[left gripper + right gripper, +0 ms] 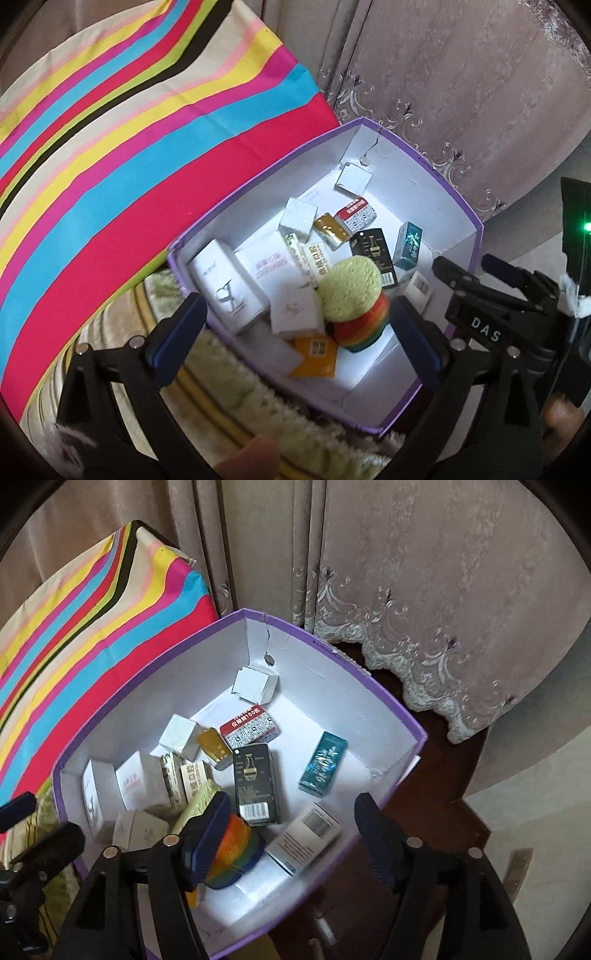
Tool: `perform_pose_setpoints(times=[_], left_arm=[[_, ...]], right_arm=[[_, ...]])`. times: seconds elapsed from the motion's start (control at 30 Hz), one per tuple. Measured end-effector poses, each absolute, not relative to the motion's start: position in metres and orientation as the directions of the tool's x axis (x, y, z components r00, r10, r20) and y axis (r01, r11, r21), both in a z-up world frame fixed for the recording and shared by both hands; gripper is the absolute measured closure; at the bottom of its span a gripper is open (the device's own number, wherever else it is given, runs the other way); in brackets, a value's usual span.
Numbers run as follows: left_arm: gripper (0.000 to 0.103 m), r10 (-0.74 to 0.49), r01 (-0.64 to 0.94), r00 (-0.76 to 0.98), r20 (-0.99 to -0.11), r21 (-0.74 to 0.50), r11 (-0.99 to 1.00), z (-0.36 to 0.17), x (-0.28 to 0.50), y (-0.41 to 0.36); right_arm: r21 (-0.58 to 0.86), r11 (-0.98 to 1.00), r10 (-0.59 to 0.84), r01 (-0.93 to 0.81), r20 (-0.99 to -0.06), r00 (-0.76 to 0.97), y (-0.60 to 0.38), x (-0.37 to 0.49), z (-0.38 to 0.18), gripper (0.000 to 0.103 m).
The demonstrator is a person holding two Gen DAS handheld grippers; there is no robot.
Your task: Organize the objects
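Left wrist view: the left gripper (299, 332) hangs over the near end of a purple box (258, 173), its blue-padded jaws spread wide with nothing pressed between them. Below the gap, inside the box, lies a round toy (354, 302) — green knitted top, rainbow-striped bottom — tilted on its side among small cartons. To its left sit a tall white carton (225, 288), a white carton with pink print (269, 269) and another white one (295, 310); an orange packet (316, 356) lies just in front of the toy. Farther in are a black carton (373, 251), a teal carton (408, 245), a gold packet (330, 229), a red-and-white carton (356, 214) and a plain white one (352, 179) near the far wall. A striped cloth (129, 147) fills the left side, a curtain (461, 92) the back. The right gripper (480, 273) shows at the right edge, above the box's right rim.

Right wrist view: the right gripper (291, 834) is over the same box (147, 686), jaws apart and holding nothing. The toy (232, 856) lies just behind the left finger (207, 842), partly hidden by it. The black carton (255, 782) lies beside the toy, the teal one (323, 762) to its right, well apart, and a white barcoded carton (303, 838) lies between the fingers on the box floor. The cloth (92, 627) is at left — the curtain (443, 609) behind.
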State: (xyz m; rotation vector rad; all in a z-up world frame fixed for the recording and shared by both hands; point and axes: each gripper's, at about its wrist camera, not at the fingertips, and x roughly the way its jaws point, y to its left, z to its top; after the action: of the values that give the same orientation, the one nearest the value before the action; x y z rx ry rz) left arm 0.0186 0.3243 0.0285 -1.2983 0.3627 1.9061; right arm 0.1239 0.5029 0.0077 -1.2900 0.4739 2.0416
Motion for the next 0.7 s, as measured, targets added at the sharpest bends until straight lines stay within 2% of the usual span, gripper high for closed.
perform_pose_setpoints(times=[0.3,0.53,0.7], left_arm=[[0.001,0.473,-0.713,-0.098,-0.875,-0.270,-0.647,0.021,0.017,0.311],[0.001,0.478,-0.683,-0.060,-0.876,-0.313,-0.660,0.012,0.010,0.305],[0.001,0.473,-0.699,-0.072,-0.878,-0.294,-0.652,0.013,0.014,0.308]], right_arm=[[-0.112,-0.704,0.413,-0.701,-0.868,-0.275,0.483,0.125,0.022,0.029],[-0.086,-0.725,0.373,-0.683,-0.883,-0.285,0.478,0.121,0.016,0.026],[-0.042,-0.727,0.342,-0.686,-0.888,-0.308,0.478,0.122,0.013,0.026]])
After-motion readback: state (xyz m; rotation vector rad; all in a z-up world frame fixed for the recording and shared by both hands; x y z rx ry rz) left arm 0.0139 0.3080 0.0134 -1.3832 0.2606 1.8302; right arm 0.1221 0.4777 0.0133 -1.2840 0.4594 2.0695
